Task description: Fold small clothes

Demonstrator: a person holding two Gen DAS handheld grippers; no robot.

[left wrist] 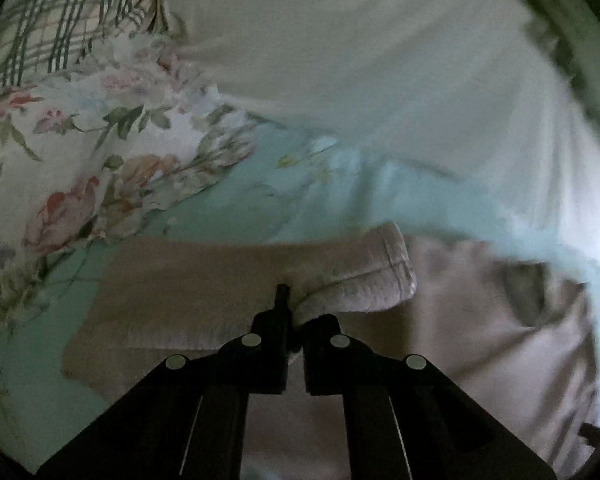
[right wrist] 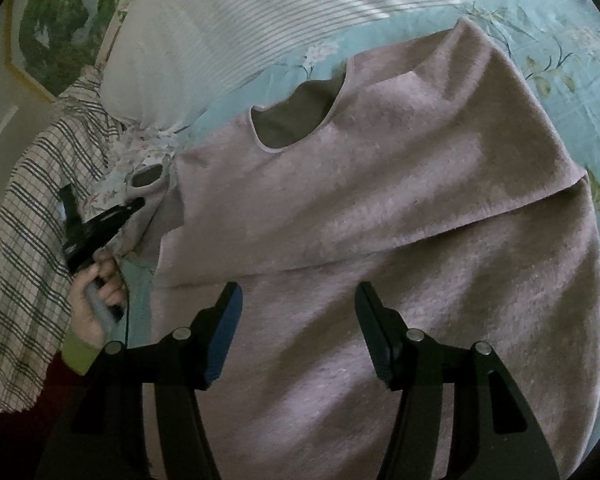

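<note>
A pink fleece sweater (right wrist: 380,220) lies spread on the teal floral bedsheet (right wrist: 560,60), its neck hole (right wrist: 296,120) toward the far side. One fold of it lies across the chest. My left gripper (left wrist: 298,308) is shut on the sweater's sleeve (left wrist: 360,276) close to the cuff, and cloth shows pinched between its jaws. In the right wrist view this left gripper (right wrist: 134,206) sits at the sweater's left edge, held by a hand (right wrist: 96,292). My right gripper (right wrist: 300,292) hovers open over the sweater's lower body with nothing between its fingers.
A striped white pillow (right wrist: 220,32) lies beyond the sweater. A plaid cloth (right wrist: 32,220) and a floral cloth (left wrist: 80,152) are bunched at the left. A framed picture (right wrist: 48,32) hangs on the wall behind. The person's green cuff (right wrist: 78,354) shows near my right gripper.
</note>
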